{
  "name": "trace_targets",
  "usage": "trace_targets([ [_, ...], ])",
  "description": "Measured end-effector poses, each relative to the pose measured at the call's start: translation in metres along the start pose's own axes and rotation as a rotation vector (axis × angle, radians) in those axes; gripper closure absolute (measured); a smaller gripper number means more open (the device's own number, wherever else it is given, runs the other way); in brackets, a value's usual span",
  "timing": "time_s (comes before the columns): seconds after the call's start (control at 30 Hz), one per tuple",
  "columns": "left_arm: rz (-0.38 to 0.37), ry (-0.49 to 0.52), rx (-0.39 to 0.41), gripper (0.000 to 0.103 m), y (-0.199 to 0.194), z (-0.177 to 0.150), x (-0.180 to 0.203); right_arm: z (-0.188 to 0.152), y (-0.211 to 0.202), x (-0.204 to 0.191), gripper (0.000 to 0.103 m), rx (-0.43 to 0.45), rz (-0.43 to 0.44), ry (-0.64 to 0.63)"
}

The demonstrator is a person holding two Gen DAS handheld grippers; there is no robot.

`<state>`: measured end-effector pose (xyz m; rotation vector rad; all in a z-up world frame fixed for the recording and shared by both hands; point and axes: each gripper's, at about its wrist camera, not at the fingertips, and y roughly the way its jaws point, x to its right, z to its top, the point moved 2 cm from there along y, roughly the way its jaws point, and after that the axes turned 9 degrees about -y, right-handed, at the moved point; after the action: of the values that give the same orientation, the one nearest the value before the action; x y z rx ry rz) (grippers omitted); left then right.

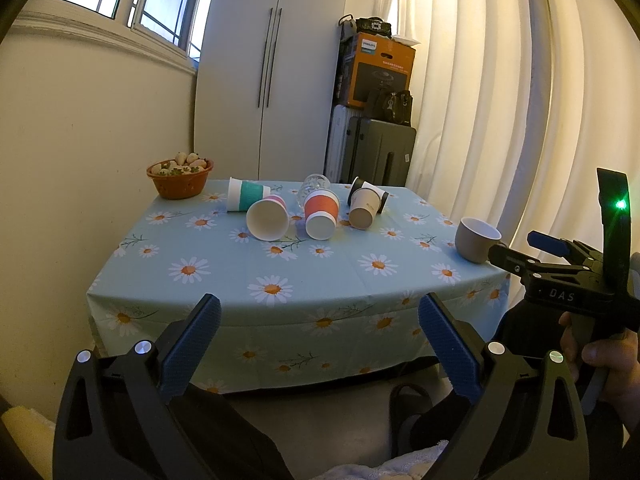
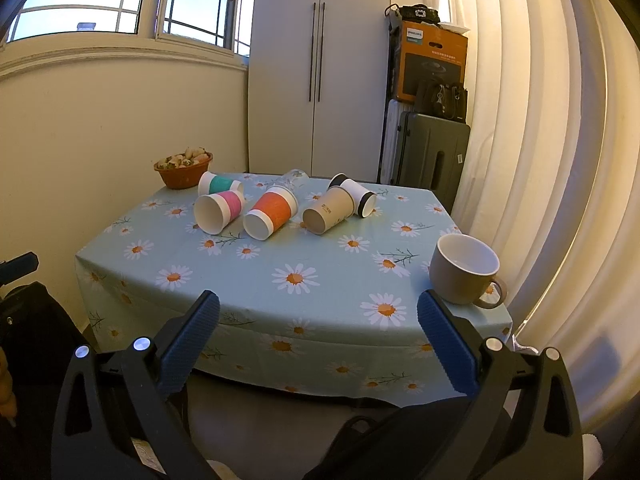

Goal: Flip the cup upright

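Observation:
Several paper cups lie on their sides at the far part of the table: a teal one (image 1: 245, 195) (image 2: 219, 184), a pink one (image 1: 268, 218) (image 2: 219, 211), an orange one (image 1: 321, 213) (image 2: 271, 213), a tan one (image 1: 364, 209) (image 2: 329, 211) and a black-and-white one (image 2: 354, 195). A clear glass (image 1: 315, 186) lies behind them. A grey mug (image 2: 464, 269) (image 1: 476, 239) stands upright at the table's right front corner. My left gripper (image 1: 320, 328) is open and empty, short of the table's front edge. My right gripper (image 2: 319, 328) is open and empty, near the mug.
An orange basket (image 1: 180, 179) of pale fruit stands at the back left corner. The daisy tablecloth (image 1: 280, 264) covers the table. A wall runs along the left, curtains on the right, suitcases and boxes (image 1: 376, 120) behind.

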<state>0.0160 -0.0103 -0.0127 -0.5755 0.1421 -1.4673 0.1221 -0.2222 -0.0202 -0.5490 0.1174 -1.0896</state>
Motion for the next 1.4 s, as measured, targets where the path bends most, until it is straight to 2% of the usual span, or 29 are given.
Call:
trace_targets([
  [0.5,0.004,0.001,-0.007,0.007,0.005,-0.005,0.0,0.0,0.0,0.0,0.005,-0.005,-0.001,0.0],
  [0.67,-0.001,-0.009,-0.054,0.007,0.015,-0.004,-0.002,-0.004,0.001,0.002,0.005,0.01,0.003,-0.004],
  [0.77,-0.016,-0.029,-0.079,0.007,0.022,-0.001,-0.005,-0.005,0.008,0.005,0.005,-0.012,0.024,0.013],
  [0.97,-0.058,-0.068,-0.135,0.007,0.045,0.011,-0.009,0.002,0.027,0.028,0.005,-0.059,0.1,0.119],
  [1.13,-0.069,-0.074,-0.161,0.007,0.071,0.028,-0.013,0.017,0.062,0.051,0.005,-0.103,0.18,0.236],
  [1.4,-0.059,-0.063,-0.192,0.007,0.115,0.054,-0.02,0.038,0.118,0.051,0.005,-0.176,0.247,0.281],
])
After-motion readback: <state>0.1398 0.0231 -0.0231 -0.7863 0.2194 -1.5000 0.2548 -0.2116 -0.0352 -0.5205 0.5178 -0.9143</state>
